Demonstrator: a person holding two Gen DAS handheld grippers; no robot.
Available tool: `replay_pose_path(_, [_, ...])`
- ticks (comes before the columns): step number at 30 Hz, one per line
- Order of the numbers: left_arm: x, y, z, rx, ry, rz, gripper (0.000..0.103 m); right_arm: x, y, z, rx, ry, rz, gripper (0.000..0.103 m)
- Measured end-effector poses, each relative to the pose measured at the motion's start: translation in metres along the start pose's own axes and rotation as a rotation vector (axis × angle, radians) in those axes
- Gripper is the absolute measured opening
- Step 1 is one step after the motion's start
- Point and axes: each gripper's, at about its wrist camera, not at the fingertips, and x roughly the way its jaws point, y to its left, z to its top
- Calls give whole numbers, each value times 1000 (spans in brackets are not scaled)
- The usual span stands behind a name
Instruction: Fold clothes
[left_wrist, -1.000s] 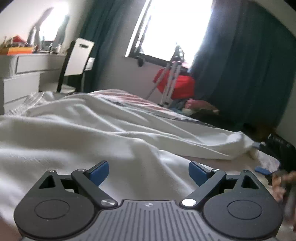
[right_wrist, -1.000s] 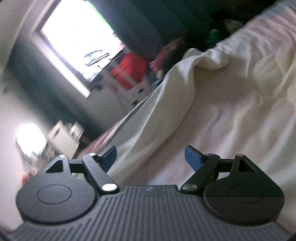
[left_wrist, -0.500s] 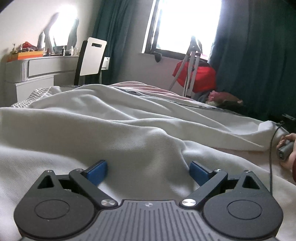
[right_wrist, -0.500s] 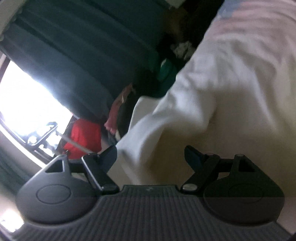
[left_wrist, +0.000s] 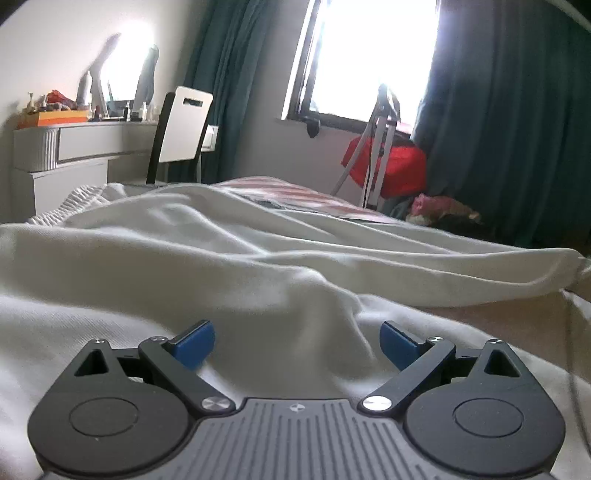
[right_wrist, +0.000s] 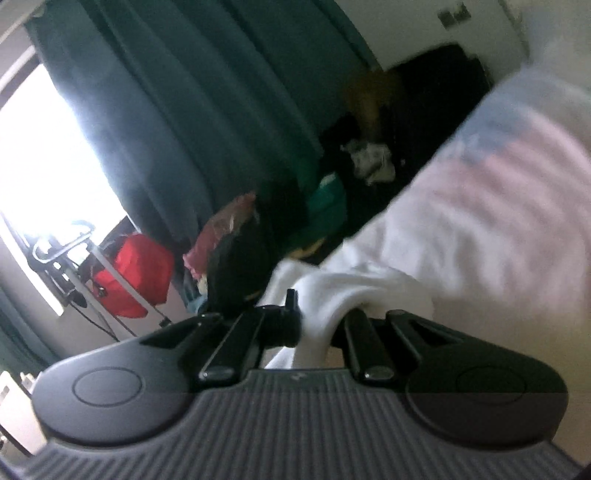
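Note:
A large white garment (left_wrist: 258, 266) lies rumpled across the bed, over a pink-striped sheet (left_wrist: 295, 194). My left gripper (left_wrist: 297, 338) hovers low over the near part of the cloth. Its blue fingertips (left_wrist: 195, 341) stand wide apart, open, with a raised fold of the cloth between them but not pinched. In the right wrist view my right gripper (right_wrist: 319, 317) is tilted and shut on a bunched edge of the white garment (right_wrist: 369, 266) near the bed's side. The striped sheet (right_wrist: 498, 177) shows beyond it, blurred.
A white chair (left_wrist: 186, 125) and a white dresser (left_wrist: 74, 147) stand at the far left. A red bag (left_wrist: 388, 166) on a stand sits under the window, beside dark teal curtains (left_wrist: 498, 129). Clothes are piled on the floor (right_wrist: 332, 199) past the bed's edge.
My right gripper swung toward the bed's edge and closed on the white cloth's edge. The left view barely shifted; the hand seen at its right edge is gone.

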Motion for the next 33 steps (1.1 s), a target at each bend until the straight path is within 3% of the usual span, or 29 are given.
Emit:
replay_pose_path(4, [-17, 2, 9, -10, 4, -20, 97, -37, -21, 16, -25, -35, -36, 8])
replay_pose_path(12, [-55, 12, 26, -33, 10, -44, 97, -94, -102, 7, -74, 19, -159, 8])
replay_pose_path(17, [-63, 13, 29, -1, 21, -58, 97, -98, -136, -23, -109, 105, -224, 8])
replay_pose_path(21, [-62, 4, 26, 65, -15, -7, 97, -101, -140, -32, -116, 144, -228, 15])
replay_pose_path(22, [-60, 0, 25, 82, -10, -2, 97, -103, -140, -32, -110, 162, -226, 17])
replay_pose_path(23, [-57, -4, 24, 99, -4, 2, 97, -107, -136, -32, -134, 179, -225, 27])
replay_pose_path(24, [-56, -6, 23, 112, -2, 2, 97, -113, -131, -33, -169, 195, -225, 46])
replay_pose_path(27, [-59, -10, 18, 140, -1, -12, 97, -136, -111, -38, -340, 199, -232, 77])
replay_pose_path(33, [-75, -7, 14, 144, 43, -41, 97, -201, -85, -42, -453, 228, -103, 77])
